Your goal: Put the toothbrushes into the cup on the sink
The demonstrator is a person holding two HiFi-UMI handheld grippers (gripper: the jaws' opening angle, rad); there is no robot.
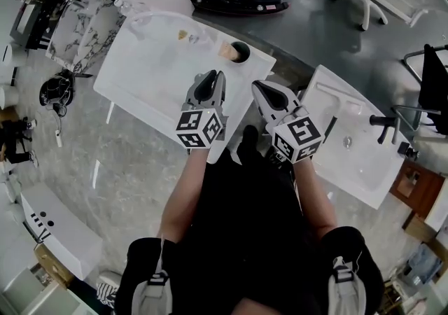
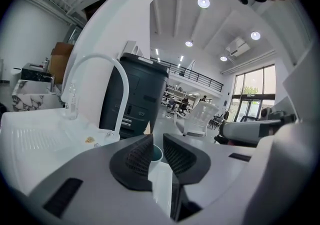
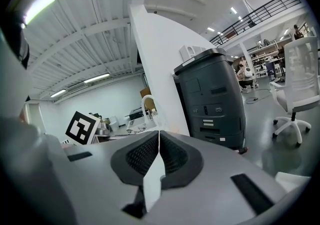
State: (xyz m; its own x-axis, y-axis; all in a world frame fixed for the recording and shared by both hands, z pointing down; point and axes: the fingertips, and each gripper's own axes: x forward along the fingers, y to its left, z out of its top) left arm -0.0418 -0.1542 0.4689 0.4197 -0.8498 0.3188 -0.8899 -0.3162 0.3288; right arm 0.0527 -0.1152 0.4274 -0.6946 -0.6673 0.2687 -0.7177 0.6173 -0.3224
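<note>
White sink point(image 1: 147, 75), cup point(image 1: 239, 51) waiting: left gripper point(image 1: 208, 82) fingers slightly spread, empty; right gripper point(image 1: 264, 91) fingers pressed together. Next, likely, locating and pinching a toothbrush.

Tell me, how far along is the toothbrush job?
Nothing looks done yet: I can't make out a toothbrush in the round white cup on the white sink. Nothing is in hand: the left claw is open and empty, the right claw shut on nothing. Left: fetching and placing the brushes.

White sink point(image 1: 150, 75) with a dark cup point(image 1: 240, 51) and small tan scraps point(image 1: 183, 36) on it
</note>
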